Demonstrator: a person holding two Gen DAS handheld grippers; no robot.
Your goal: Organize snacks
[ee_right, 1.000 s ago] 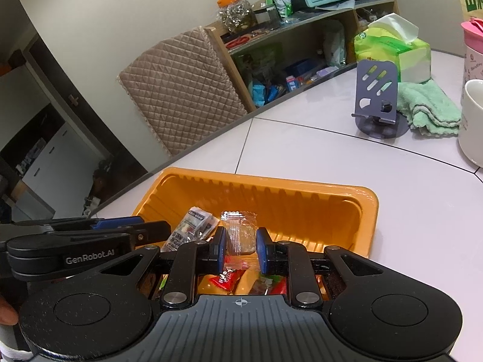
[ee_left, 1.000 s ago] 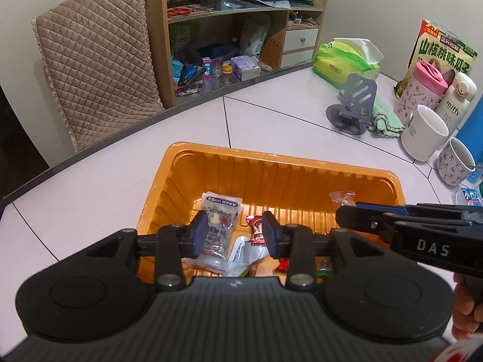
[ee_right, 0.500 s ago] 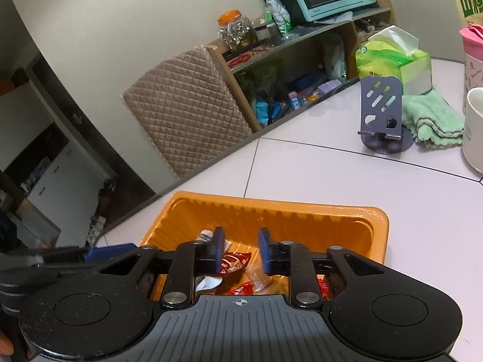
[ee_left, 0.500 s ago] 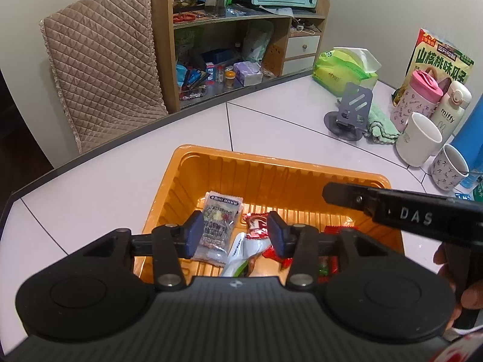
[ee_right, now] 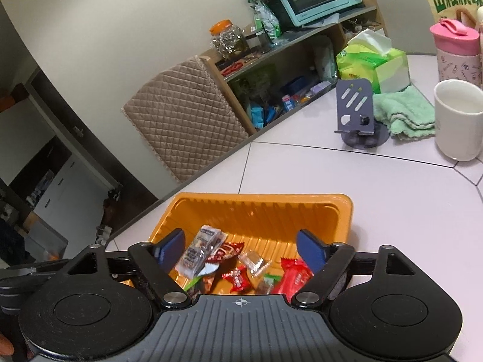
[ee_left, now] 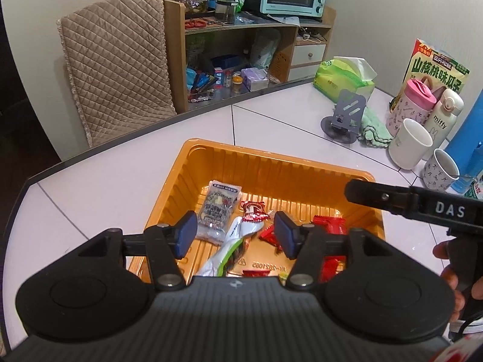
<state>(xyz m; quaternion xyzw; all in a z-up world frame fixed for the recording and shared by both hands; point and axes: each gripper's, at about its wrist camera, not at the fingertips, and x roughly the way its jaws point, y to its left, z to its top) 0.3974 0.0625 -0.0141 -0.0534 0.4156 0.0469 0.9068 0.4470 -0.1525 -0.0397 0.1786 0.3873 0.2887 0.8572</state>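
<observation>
White table (ee_left: 126,187) carries everything. Orange tray (ee_left: 271,163) sits on it, near the table's front edge, ribbed walls, open top. All visible snacks lie loose on the tray floor.

Left gripper (ee_left: 235,235): hovers over the near end of the tray, jaws opening, gap moderate, pads bare. Nothing between them; packets lie below on the tray floor.

Right gripper (ee_right: 240,249): over the same tray, jaws opening and spread wide, nothing clamped. In the left wrist view its black body reaches in from the right, a hand (ee_left: 452,259) on the grip.

Tray contents, large to small:
- white-and-green packet (ee_left: 232,247), lying lengthwise toward the near wall.
- clear mixed-snack pouch (ee_left: 219,208), flat, toward the left wall.
- bright red packet (ee_right: 294,277), right side of the tray.
- dark red wrapper (ee_right: 226,250), just beside the pouch.
- small clear-wrapped candy (ee_right: 253,261), mid-floor, between the dark red wrapper and the bright red packet.

Behind the tray, well apart: grey phone stand (ee_right: 356,114), white mug (ee_right: 457,120).
</observation>
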